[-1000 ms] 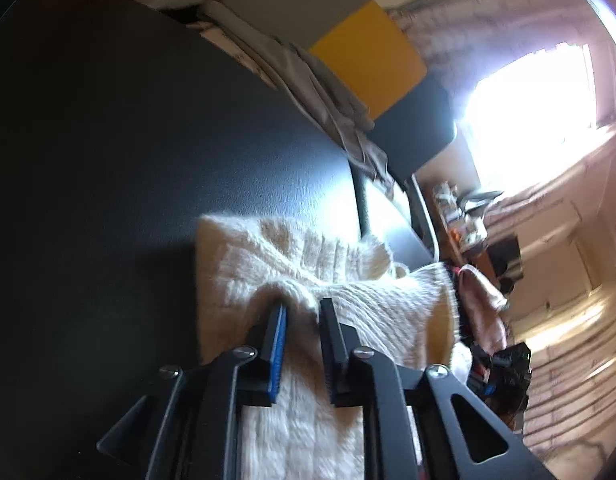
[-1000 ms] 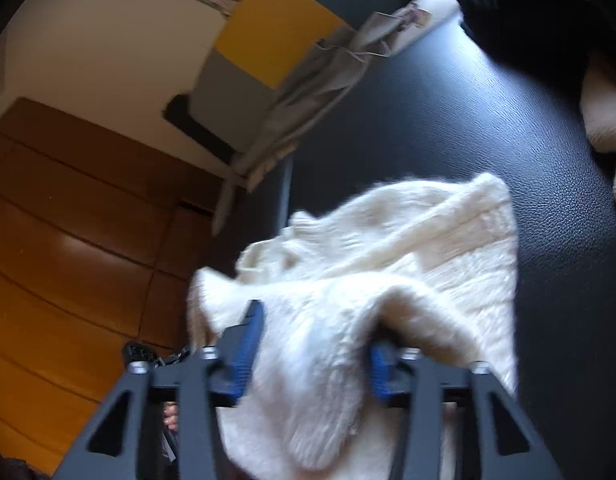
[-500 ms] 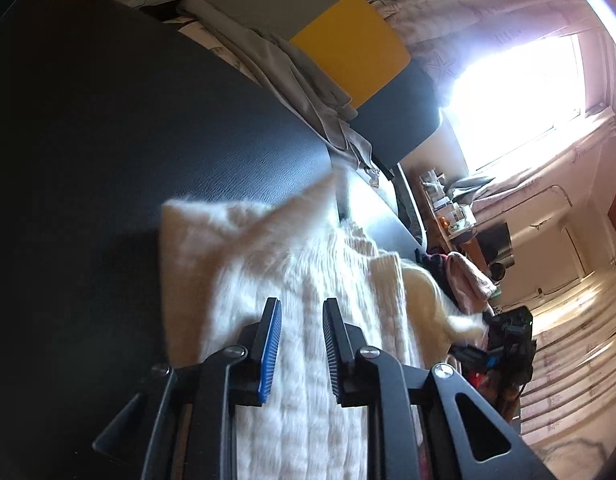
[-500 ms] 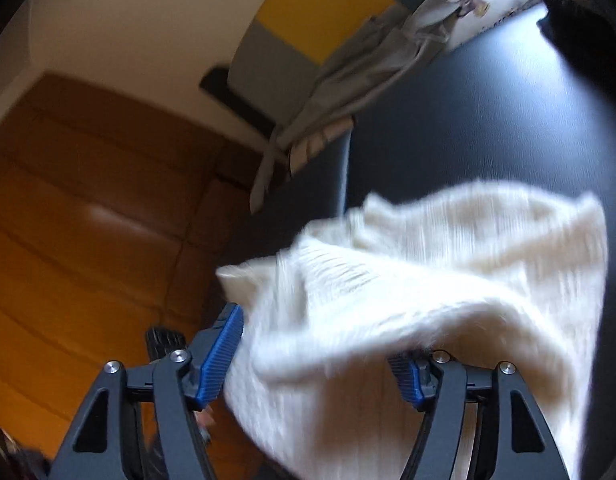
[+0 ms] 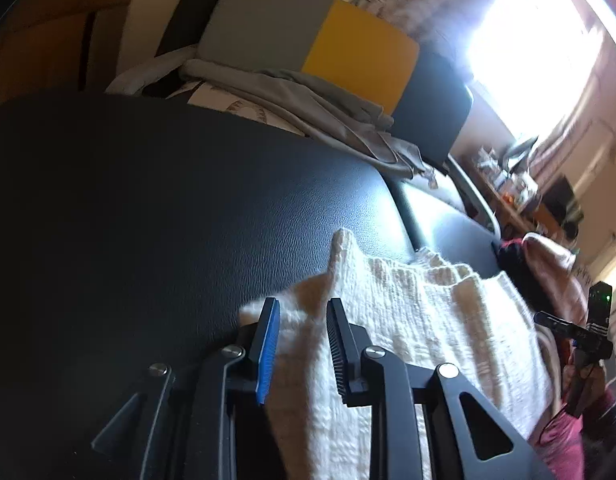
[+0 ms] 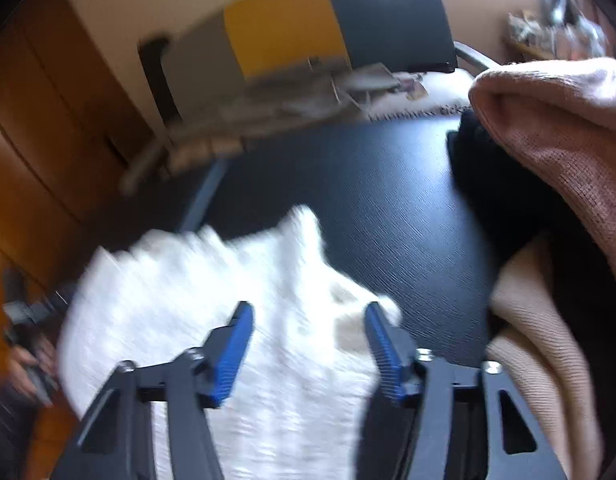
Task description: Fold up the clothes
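White knit sweater point(image 6: 227, 300) motion-blurred, lower part cut off by frame edge

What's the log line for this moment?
cream knit on black table | left gripper opening over knit | right gripper closing, knit between fingers

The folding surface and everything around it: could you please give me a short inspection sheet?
Surface: black leather-look top, mostly bare.
Job's things: cream knit sweater, partly spread out.
Clutter: pink garment, beige garment, grey cloth at far edge.
Grippers: left gripper opening, knit between jaws; right gripper closing over blurred knit.
Cables: nothing seen.
Surroundings: yellow-grey chair back, bright window, wooden cabinets.
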`<action>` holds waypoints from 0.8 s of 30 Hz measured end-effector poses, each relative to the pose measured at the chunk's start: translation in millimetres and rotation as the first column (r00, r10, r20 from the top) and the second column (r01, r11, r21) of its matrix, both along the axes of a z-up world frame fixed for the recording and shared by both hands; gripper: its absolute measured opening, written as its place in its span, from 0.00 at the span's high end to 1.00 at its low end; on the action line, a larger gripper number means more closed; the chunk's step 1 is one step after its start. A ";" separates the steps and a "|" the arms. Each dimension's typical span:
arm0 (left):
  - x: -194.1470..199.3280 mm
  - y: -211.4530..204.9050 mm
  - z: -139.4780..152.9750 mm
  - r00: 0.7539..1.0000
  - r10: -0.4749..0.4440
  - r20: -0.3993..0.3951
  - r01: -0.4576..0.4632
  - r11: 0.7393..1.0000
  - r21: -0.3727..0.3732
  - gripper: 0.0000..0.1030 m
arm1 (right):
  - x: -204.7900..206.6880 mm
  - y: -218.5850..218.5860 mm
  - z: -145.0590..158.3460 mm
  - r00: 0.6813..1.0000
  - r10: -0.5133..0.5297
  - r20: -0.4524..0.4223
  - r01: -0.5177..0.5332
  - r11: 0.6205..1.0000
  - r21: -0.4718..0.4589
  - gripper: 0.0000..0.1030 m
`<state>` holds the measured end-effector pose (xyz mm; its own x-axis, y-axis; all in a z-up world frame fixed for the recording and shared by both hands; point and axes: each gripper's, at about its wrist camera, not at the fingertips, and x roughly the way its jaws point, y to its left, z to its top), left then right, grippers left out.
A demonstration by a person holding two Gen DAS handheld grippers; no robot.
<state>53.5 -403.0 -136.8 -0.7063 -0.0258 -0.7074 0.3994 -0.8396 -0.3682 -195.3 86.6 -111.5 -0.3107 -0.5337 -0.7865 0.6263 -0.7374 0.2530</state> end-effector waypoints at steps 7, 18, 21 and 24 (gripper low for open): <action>-23.2 4.3 -4.6 0.996 -0.086 0.033 0.086 0.996 -0.004 0.63 | 4.8 -31.7 -21.7 0.998 0.053 -0.040 -0.047 0.988 0.145 0.57; -47.2 17.5 -15.0 0.983 -0.151 0.104 0.155 0.987 -0.032 0.94 | 26.1 -54.2 -15.4 0.978 0.130 -0.161 -0.082 0.957 0.280 0.87; -30.3 20.5 1.6 0.994 -0.104 0.039 0.107 0.992 -0.072 0.95 | 30.1 -54.8 -7.5 0.967 0.129 -0.222 -0.054 0.947 0.315 0.92; -20.0 16.8 0.2 0.998 -0.040 0.046 0.045 0.995 -0.095 0.95 | 32.7 -48.8 -2.9 0.954 0.121 -0.275 -0.014 0.931 0.364 0.92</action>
<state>33.5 -386.2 -136.6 -0.6764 -0.0654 -0.7337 0.3768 -0.8866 -0.2683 -162.6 37.8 -114.4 -0.5254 -0.2650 -0.8085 0.6834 -0.6976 -0.2154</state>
